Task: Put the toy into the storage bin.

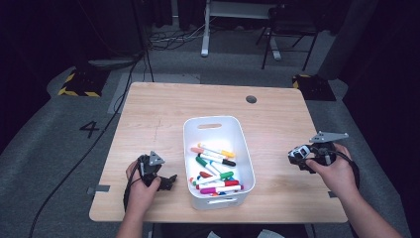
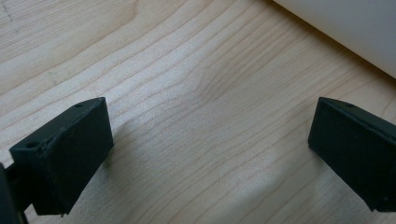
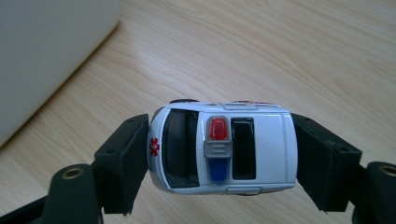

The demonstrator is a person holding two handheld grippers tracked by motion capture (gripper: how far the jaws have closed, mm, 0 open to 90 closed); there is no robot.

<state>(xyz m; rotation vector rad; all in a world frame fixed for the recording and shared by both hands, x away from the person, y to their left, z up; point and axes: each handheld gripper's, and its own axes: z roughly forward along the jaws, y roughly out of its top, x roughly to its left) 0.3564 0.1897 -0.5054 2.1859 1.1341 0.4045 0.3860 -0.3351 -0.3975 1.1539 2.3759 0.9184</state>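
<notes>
The right hand-held gripper (image 3: 224, 154) was clamped nose-to-tail on a toy ambulance (image 3: 223, 147), low over the counter (image 1: 277, 124) right of the white bin (image 1: 218, 161). To bin it well, lift clear of the rim before crossing. The left hand-held gripper (image 2: 210, 149) hung wide open, empty, beside the bin's left wall.

A "4" marks the floor (image 1: 89, 130); a red star-of-life sign marks the toy ambulance (image 3: 224, 145).
</notes>
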